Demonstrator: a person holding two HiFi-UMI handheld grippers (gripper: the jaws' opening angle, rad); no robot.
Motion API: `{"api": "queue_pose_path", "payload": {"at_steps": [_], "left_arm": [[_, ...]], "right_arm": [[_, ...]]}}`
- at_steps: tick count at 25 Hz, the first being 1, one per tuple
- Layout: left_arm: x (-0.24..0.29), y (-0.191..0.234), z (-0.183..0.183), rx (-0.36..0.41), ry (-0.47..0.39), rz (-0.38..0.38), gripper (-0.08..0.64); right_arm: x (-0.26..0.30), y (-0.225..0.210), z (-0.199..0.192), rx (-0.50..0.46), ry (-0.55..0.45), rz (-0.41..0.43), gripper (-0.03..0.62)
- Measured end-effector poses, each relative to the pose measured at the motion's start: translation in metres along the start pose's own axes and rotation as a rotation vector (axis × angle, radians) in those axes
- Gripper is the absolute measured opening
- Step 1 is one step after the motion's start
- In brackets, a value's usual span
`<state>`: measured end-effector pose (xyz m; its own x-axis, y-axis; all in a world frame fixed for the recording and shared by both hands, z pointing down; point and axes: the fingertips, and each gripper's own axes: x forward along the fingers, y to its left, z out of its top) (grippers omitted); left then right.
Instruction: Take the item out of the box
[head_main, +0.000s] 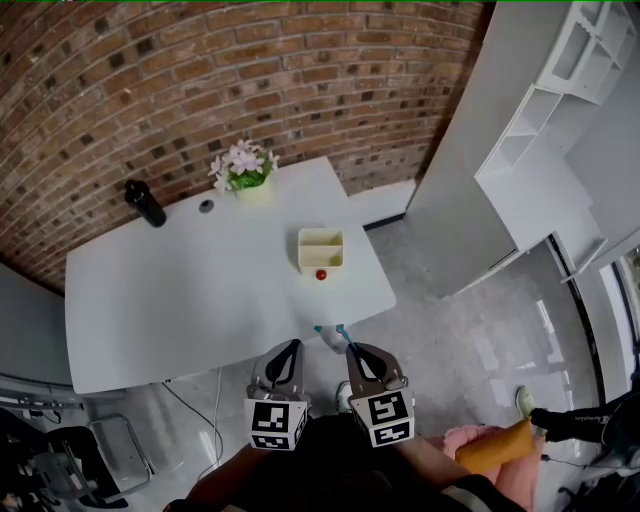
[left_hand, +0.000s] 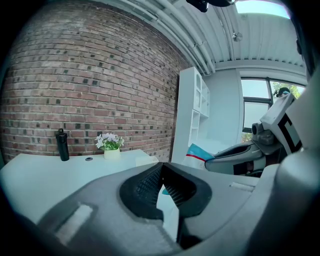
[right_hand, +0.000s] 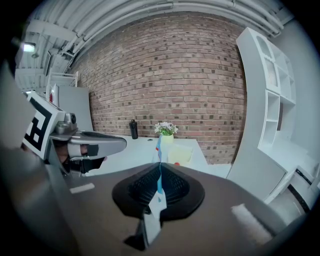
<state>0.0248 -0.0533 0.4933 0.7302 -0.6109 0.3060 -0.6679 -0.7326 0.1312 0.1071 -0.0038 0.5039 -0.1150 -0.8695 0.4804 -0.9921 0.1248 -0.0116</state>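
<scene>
A pale yellow open box (head_main: 320, 249) sits near the right end of the white table (head_main: 180, 300). A small red item (head_main: 321, 274) lies on the table against the box's front. Both grippers hang side by side below the table's front edge, over the floor. My right gripper (head_main: 350, 348) (right_hand: 160, 167) is shut on a thin white and blue tube (right_hand: 159, 182) (head_main: 333, 337), which sticks out forward past the jaws. My left gripper (head_main: 294, 346) (left_hand: 161, 166) has its tips together, and nothing shows between the pads. The tube (left_hand: 197, 152) also shows in the left gripper view.
A pot of pale flowers (head_main: 245, 172), a black bottle (head_main: 145, 203) and a small round grey thing (head_main: 206, 206) stand along the table's back edge by the brick wall. White shelving (head_main: 560, 120) is at the right. A person's shoe (head_main: 525, 400) rests on the floor at lower right.
</scene>
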Motion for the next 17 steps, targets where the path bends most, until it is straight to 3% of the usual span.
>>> {"api": "queue_pose_path", "payload": {"at_steps": [17], "left_arm": [[-0.0004, -0.0005, -0.0039, -0.004, -0.001, 0.000, 0.005]], "right_arm": [[-0.0001, 0.0002, -0.0030, 0.002, 0.001, -0.002, 0.002]]}}
